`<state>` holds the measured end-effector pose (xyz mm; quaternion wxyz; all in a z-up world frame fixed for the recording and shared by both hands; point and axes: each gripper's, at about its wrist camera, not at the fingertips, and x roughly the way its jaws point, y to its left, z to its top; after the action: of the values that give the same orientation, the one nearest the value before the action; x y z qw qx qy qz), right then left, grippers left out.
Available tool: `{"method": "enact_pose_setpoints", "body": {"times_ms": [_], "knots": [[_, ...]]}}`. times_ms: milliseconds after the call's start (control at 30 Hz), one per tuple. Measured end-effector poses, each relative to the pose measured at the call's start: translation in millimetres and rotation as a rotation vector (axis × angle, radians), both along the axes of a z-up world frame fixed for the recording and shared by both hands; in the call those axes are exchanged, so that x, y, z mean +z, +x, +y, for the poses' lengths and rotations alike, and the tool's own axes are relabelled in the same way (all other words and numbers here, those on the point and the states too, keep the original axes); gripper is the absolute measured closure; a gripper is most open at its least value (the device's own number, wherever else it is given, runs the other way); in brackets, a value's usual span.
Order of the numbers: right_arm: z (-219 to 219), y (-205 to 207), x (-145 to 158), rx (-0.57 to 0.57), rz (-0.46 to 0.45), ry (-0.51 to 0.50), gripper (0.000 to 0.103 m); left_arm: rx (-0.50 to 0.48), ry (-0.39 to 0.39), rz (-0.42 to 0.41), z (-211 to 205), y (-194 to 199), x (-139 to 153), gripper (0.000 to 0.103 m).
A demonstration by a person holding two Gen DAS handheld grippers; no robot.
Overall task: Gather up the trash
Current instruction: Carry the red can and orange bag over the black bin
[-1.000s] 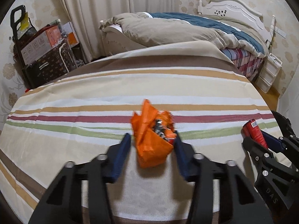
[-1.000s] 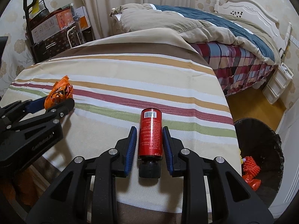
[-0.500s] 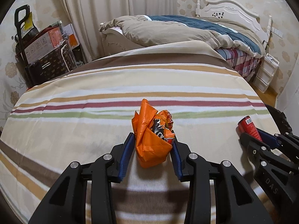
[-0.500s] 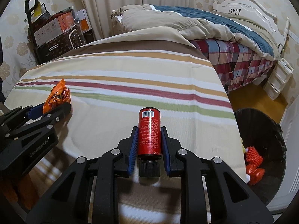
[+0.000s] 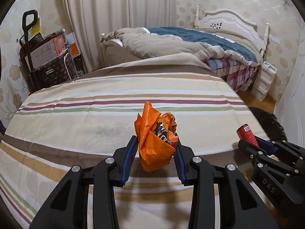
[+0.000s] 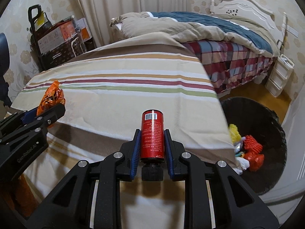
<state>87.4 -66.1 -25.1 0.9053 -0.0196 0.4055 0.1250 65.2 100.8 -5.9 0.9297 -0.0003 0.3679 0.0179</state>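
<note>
Both loads have risen off the striped bed (image 6: pixel 133 80) since before. Your left claw (image 5: pixel 155 152) pinches the orange wrapper (image 5: pixel 155 143), your right claw (image 6: pixel 152 145) clamps the red bottle (image 6: pixel 152 135). The crumpled wrapper may slip before reaching the bin (image 6: pixel 270 114).

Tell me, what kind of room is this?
Most likely a home bedroom: a bed with a carved white headboard and rumpled duvet, floor-length curtains, and a small white drawer unit beside it.

Warm indoor light, fisheye-warped edges
</note>
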Motion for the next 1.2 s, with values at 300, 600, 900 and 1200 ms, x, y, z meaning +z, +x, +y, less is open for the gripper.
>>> {"method": "enact_pose_setpoints", "body": {"times_ms": [300, 600, 900, 1200], "knots": [[-51.6, -24.9, 24.2, -0.084, -0.069, 0.017, 0.080, -0.071, -0.026, -0.065, -40.8, -14.5, 19.3, 0.064], [-105.7, -34.9, 36.1, -0.183, -0.116, 0.024, 0.080, -0.170, -0.030, -0.101, -92.1, -16.3, 26.8, 0.064], [-158.2, -21.8, 31.1, -0.277, -0.121, 0.026, 0.080, -0.264, -0.018, -0.106, -145.6, -0.2, 22.8, 0.064], [-192.5, -5.5, 26.2, -0.338, -0.124, 0.023, 0.080, -0.306, -0.014, -0.086, -186.5, 25.6, 10.7, 0.064]]}}
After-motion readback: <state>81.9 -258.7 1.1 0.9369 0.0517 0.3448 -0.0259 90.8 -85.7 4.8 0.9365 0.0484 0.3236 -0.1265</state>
